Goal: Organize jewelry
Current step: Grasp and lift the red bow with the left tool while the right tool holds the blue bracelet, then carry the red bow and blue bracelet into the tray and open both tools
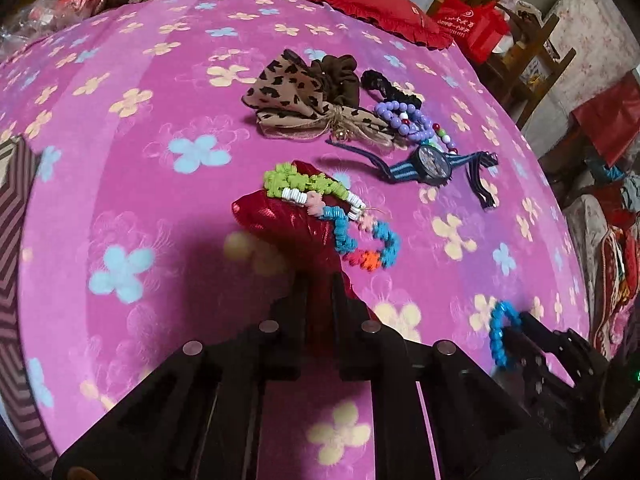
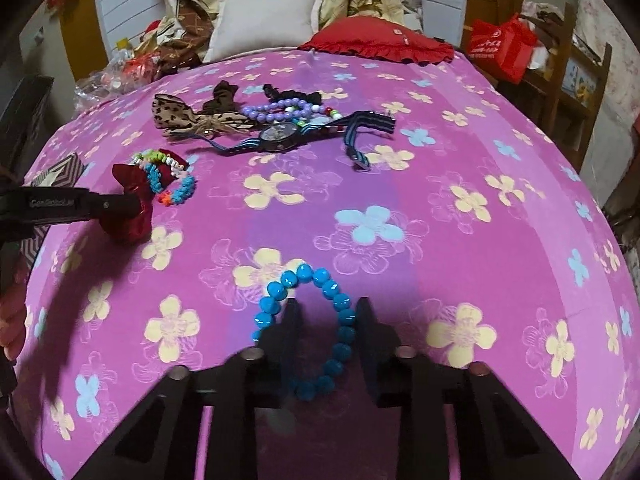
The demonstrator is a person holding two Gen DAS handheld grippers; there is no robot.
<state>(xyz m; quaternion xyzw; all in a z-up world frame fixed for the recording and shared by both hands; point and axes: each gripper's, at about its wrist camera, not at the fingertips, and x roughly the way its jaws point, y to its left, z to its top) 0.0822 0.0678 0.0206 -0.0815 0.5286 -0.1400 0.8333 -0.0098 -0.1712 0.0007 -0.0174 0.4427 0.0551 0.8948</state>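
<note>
My left gripper (image 1: pixel 325 300) is shut on the neck of a shiny red pouch (image 1: pixel 280 220), which is lifted slightly off the pink flowered bedspread (image 1: pixel 120 152). A multicoloured bracelet (image 1: pixel 352 232) drapes over the pouch's mouth and hangs down its side. The right wrist view shows the same pouch (image 2: pixel 128 216) at the left gripper's (image 2: pixel 138 202) tip. My right gripper (image 2: pixel 329 312) points down at a blue bead bracelet (image 2: pixel 346 304). Its jaws stand apart, one strand lies between them, and the left finger sits inside the loop. From the left wrist view this bracelet (image 1: pixel 498 332) loops around the right gripper's tip.
Further back lie a striped-strap watch (image 1: pixel 434 164), a purple bead bracelet (image 1: pixel 396 116), a leopard-print bow (image 1: pixel 288 96), a brown scrunchie (image 1: pixel 340 76) and a black scrunchie (image 1: pixel 384 84). A zigzag-patterned box (image 1: pixel 16 200) sits at the bed's left edge. A red cushion (image 2: pixel 380 40) lies at the head.
</note>
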